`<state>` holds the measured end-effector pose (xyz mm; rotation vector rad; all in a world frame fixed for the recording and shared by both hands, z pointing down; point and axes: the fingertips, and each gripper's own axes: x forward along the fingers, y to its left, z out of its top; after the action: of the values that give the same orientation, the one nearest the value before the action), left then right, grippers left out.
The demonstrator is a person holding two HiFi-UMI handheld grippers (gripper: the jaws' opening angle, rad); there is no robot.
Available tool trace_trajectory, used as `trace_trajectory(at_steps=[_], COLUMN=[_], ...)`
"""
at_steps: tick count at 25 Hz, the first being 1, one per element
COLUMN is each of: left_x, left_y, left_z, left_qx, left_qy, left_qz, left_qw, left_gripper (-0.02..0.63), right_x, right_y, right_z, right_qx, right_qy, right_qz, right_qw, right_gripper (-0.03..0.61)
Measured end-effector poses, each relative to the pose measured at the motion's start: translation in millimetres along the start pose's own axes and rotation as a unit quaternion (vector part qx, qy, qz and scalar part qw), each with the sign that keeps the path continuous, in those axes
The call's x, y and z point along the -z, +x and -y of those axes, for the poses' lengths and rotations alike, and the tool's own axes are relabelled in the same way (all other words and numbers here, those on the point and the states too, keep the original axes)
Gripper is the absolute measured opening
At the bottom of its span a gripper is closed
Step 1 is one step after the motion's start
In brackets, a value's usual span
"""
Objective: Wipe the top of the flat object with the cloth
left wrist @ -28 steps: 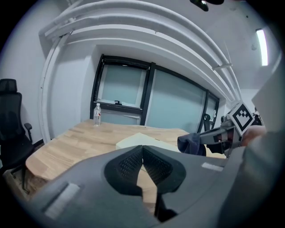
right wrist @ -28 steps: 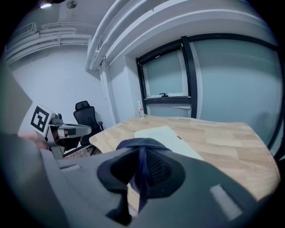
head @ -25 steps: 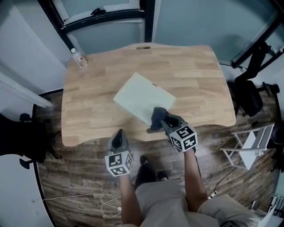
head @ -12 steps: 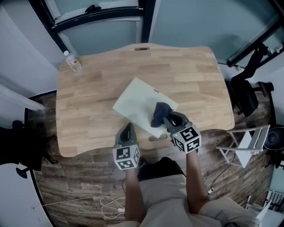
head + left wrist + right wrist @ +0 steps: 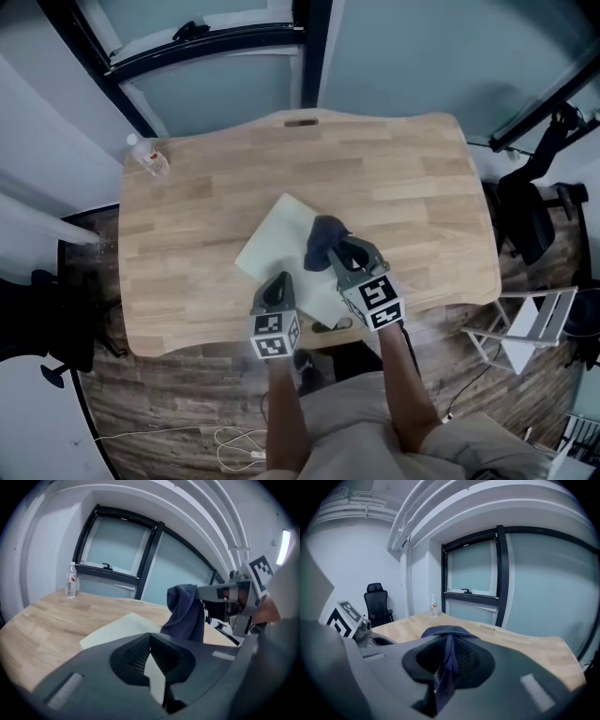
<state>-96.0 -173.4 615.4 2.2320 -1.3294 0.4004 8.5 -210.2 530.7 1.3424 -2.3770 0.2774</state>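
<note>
Left gripper (image 5: pixel 278 284) at the counter's (image 5: pixel 422 187) near edge, fingers closed on the near margin of the pale flat sheet (image 5: pixel 272 242); a pale sliver shows between them. Just to its right, the right gripper (image 5: pixel 335 251), fingers clamped on the dark blue cloth (image 5: pixel 322 236), which hangs bunched over the sheet's right part. Sheet lies skewed, mid-counter. Water bottle (image 5: pixel 150 156) upright at the far left corner.

A water bottle (image 5: pixel 150 157) stands at the far-left corner of the wooden table (image 5: pixel 403 159).
</note>
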Motion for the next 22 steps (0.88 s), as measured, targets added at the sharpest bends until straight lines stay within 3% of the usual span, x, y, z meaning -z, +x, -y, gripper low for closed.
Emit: trace_trajectory(at_steps=[4, 9, 16, 22], left_x=[1.2, 15.5, 40.9, 38.7], left_y=[30.7, 57.9, 74.5, 76.1], left_z=[-4.6, -8.2, -12.7, -17.8], left_qx=[-0.011, -0.007, -0.017, -0.037], left_qy=[-0.004, -0.003, 0.025, 0.011], left_qz=[-0.009, -0.038, -0.093, -0.100], left_qw=[0.9999, 0.9992, 0.9952, 0.9942], left_gripper=[0.008, 0.008, 0.009, 0.009], right_x=[-3.2, 1.9, -14.3, 12.7], right_y=[33.2, 74.5, 131.9, 180.8], right_z=[19.5, 35.0, 29.0, 3.7], right_qx=[0.002, -0.017, -0.043, -0.109], right_qy=[-0.048, -0.071, -0.154, -0.221], right_qz=[0.001, 0.005, 0.028, -0.027], right_qw=[0.999, 0.997, 0.987, 0.969], right_gripper=[0.049, 0.049, 0.049, 0.049])
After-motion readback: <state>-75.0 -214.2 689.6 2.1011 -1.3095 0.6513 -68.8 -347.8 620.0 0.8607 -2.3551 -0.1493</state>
